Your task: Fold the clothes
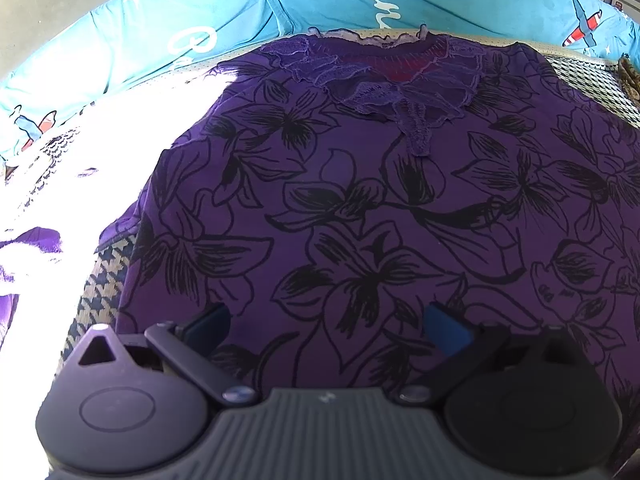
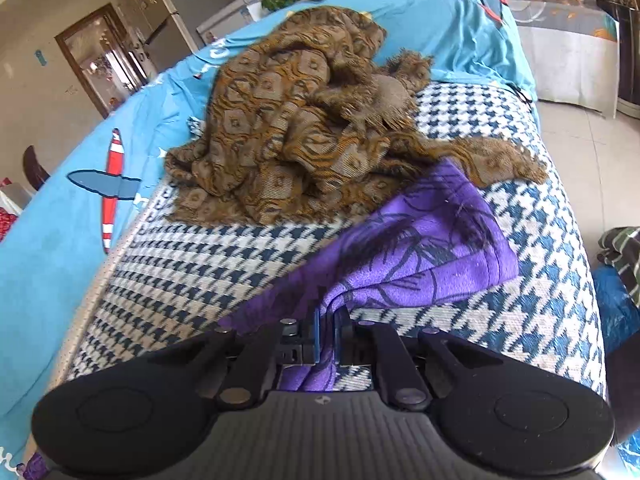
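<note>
A purple top point(image 1: 360, 200) with black flower outlines and a lace collar point(image 1: 384, 80) lies spread flat, filling the left wrist view. My left gripper point(image 1: 326, 326) hovers over its lower part, jaws wide apart, with nothing between the blue pads. In the right wrist view a sleeve of the purple top point(image 2: 432, 244) stretches across the houndstooth cover. My right gripper point(image 2: 329, 334) is shut on that sleeve's bunched fabric, which is pinched between the pads.
A crumpled brown patterned scarf point(image 2: 296, 132) lies beyond the sleeve. The houndstooth cover point(image 2: 192, 256) sits on a sofa draped in a blue sheet point(image 2: 64, 232) with plane prints. Strong sunlight washes out the left side of the left wrist view. Tiled floor point(image 2: 592, 148) lies right.
</note>
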Demonstrator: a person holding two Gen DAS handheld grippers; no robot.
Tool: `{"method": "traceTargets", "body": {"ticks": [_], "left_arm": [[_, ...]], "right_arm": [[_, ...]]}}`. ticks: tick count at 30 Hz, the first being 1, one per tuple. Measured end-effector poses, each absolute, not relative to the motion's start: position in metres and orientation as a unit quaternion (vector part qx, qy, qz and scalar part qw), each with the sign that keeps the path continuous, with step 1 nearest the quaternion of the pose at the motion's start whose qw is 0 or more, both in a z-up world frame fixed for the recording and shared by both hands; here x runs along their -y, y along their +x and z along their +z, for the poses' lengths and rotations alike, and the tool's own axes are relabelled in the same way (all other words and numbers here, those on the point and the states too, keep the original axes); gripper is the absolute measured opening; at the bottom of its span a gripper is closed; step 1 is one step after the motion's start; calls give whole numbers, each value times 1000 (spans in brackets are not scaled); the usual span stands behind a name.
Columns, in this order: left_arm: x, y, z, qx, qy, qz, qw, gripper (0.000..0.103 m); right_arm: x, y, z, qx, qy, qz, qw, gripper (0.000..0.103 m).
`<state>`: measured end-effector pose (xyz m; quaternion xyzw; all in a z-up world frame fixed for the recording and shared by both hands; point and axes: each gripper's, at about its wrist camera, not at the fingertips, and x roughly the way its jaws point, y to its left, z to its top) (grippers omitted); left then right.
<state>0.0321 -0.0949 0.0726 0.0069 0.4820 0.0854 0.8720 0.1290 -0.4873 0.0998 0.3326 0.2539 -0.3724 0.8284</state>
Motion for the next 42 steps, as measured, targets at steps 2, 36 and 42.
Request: {"method": "traceTargets", "body": {"ticks": [2,36,42], "left_arm": [[94,32,73,-481,6,88,872,103],[73,41,93,-456,-45,109,882,103],[70,64,107,-441,-56,112,889,103]], "right_arm": [[478,130,114,-228,329,-329,855,8],[309,166,128,-331,190,144,913,38],[303,180,107,-370,239,134,888,41]]}}
